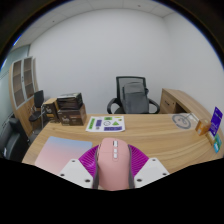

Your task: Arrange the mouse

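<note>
Between the two purple-padded fingers (92,160) of the claw (113,165) sat a pale pink mouse (113,162), and both pads pressed against its sides, so the claw was closed on it. Mouse and claw hung over the near edge of a long wooden bench (100,140). Near the middle of the bench, beyond the fingers, a printed mat (106,124) with green and purple patches lay flat. Toward the left end stood a stack of dark boxes (69,108) beside a dark monitor (38,104). At the right end a blue box (217,118) stood upright, with a round pale object (183,121) near it that was too small to identify. Behind the far edge a black office chair (131,96) faced the bench, and a wooden side desk (184,100) sat to its right.
</note>
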A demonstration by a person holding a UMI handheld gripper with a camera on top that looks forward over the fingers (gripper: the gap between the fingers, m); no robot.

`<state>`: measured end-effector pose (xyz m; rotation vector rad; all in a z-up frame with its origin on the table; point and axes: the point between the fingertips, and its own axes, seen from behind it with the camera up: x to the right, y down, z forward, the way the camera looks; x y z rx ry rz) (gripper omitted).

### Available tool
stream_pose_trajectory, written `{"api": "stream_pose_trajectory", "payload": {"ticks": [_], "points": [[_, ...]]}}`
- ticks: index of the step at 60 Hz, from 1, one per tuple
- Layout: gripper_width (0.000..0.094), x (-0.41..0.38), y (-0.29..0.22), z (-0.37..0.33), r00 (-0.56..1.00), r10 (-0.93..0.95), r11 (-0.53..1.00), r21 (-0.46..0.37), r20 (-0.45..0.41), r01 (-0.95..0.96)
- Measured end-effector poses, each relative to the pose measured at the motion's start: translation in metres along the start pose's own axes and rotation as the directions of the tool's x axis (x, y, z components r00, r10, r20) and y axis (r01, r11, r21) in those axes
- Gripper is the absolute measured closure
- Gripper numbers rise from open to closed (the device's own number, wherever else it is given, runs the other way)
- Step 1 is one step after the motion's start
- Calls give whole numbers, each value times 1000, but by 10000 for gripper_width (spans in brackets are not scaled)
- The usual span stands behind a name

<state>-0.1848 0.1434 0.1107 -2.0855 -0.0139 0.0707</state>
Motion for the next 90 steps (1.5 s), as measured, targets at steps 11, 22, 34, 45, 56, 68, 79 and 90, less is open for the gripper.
{"api": "stream_pose_trajectory", "payload": {"ticks": [11, 22, 34, 45, 56, 68, 79, 90], "points": [[539, -163, -2, 47, 999, -17, 1000, -21, 30, 18], [539, -233, 55, 87, 999, -23, 989, -146, 29, 27], [519, -233, 93, 104, 997, -79, 974, -216, -16, 74], [413, -234, 92, 105, 997, -73, 972, -224, 10, 73], [95, -222, 85, 77, 999, -34, 974, -223, -35, 26], [84, -238, 67, -32, 998, 66, 985, -158, -5, -66], [100, -231, 74, -144, 992, 125, 986, -114, 23, -122], [101, -197, 104, -249, 984, 162, 985, -69, 67, -158]]}}
